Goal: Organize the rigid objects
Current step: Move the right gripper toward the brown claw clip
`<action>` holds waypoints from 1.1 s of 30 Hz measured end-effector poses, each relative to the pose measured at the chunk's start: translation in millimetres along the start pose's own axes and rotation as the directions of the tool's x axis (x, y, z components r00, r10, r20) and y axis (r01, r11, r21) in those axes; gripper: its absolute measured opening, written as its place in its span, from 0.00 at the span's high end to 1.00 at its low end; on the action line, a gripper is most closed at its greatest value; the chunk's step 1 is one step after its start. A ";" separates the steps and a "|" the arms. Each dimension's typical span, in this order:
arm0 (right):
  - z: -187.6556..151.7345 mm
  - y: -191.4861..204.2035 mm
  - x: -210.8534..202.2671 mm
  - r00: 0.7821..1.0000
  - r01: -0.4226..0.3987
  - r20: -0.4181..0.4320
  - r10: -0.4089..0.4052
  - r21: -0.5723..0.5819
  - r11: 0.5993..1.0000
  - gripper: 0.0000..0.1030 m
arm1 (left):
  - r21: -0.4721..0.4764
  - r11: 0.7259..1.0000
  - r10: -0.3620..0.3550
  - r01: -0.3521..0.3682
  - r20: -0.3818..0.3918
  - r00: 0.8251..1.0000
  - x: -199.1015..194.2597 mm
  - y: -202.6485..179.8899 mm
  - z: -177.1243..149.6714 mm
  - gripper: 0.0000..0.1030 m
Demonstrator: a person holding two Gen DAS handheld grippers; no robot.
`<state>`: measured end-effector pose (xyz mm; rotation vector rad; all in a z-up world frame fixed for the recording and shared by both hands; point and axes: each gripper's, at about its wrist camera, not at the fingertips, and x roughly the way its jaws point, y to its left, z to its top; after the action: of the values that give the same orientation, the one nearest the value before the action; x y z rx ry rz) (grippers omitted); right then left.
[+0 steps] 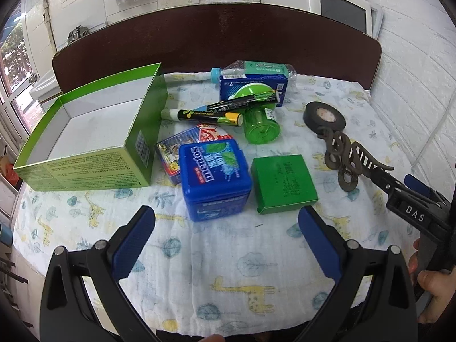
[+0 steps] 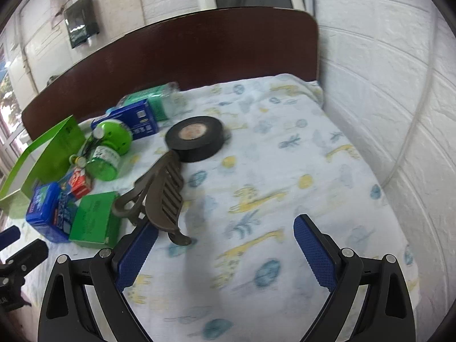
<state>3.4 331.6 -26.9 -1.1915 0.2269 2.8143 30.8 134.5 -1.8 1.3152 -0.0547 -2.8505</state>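
Nearest in the left view, the left hand-held gripper point(image 1: 226, 239) hangs wide open over the giraffe-print cloth point(image 1: 228, 270), nothing between its blue pads. Just beyond it sits the blue Mentos box point(image 1: 215, 178), with the small green box point(image 1: 285, 183) beside it on the right. Over to the right, the right hand-held gripper point(image 2: 226, 252) is spread wide as well, and holds nothing; its left pad point(image 2: 136, 253) looks to be touching, or very nearly touching, the near end of the brown hair claw point(image 2: 158, 196), but the claw lies outside the gap, not in it. The view is blurred, so contact is hard to call.

My read: the claw is the pick in hand. To do it well, shift left so the claw's body sits squarely between both pads, then close across its solid spine, not the teeth, which could slip or spring.

Further back, the black tape roll point(image 2: 195, 138) lies touching the claw's far end, so lift straight up to avoid dragging it. Left of that, a red card pack point(image 1: 176, 149) peeks from behind the Mentos box, markers point(image 1: 216, 108) lie across a green cup point(image 1: 260, 126), and a blue carton point(image 1: 252, 88) and bottle point(image 1: 253, 68) sit at the far edge. The open green tray point(image 1: 94, 131), far left, stands empty, the likely destination.
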 end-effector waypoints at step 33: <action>16.3 -86.3 -12.4 0.970 -0.242 0.053 0.238 0.086 0.967 0.08 | 0.300 0.948 -0.112 0.110 -0.013 0.994 39.2 -120.2 53.9 0.04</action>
<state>11.5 419.2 -16.0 -1.1551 0.5257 2.9903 -34.0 255.6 -0.5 1.3987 -0.4463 -3.0330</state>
